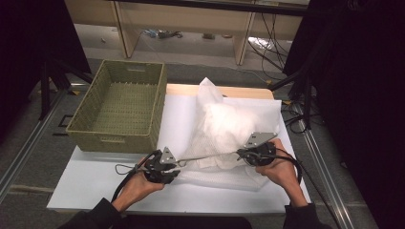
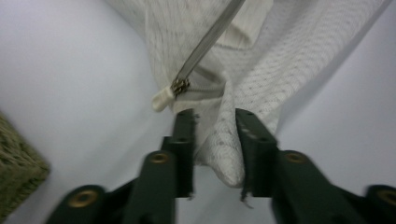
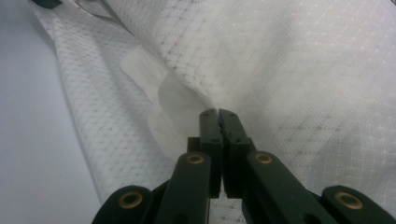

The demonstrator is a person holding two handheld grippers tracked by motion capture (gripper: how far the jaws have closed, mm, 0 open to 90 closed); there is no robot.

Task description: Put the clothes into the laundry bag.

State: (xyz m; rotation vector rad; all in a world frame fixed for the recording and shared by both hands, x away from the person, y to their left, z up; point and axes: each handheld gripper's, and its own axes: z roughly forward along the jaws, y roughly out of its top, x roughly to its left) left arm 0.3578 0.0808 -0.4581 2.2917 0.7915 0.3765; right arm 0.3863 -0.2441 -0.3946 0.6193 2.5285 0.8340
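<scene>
Nearest to the person, the left tool (image 1: 168,168) stands part open, with a corner of the white mesh cover (image 2: 224,158) between its jaws. I cannot tell if the pads press on it. The zipper pull (image 2: 164,98) lies just beside the left jaw tip. The right tool (image 3: 219,115) has its jaws together, pinching the edge of the cover. The cover with the pillow (image 1: 229,125) lies on the white tabletop (image 1: 95,183), between both tools. Farther left stands a woven basket (image 1: 86,114).

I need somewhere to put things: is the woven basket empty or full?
Empty: the woven basket shows its bare bottom in the high view.
</scene>
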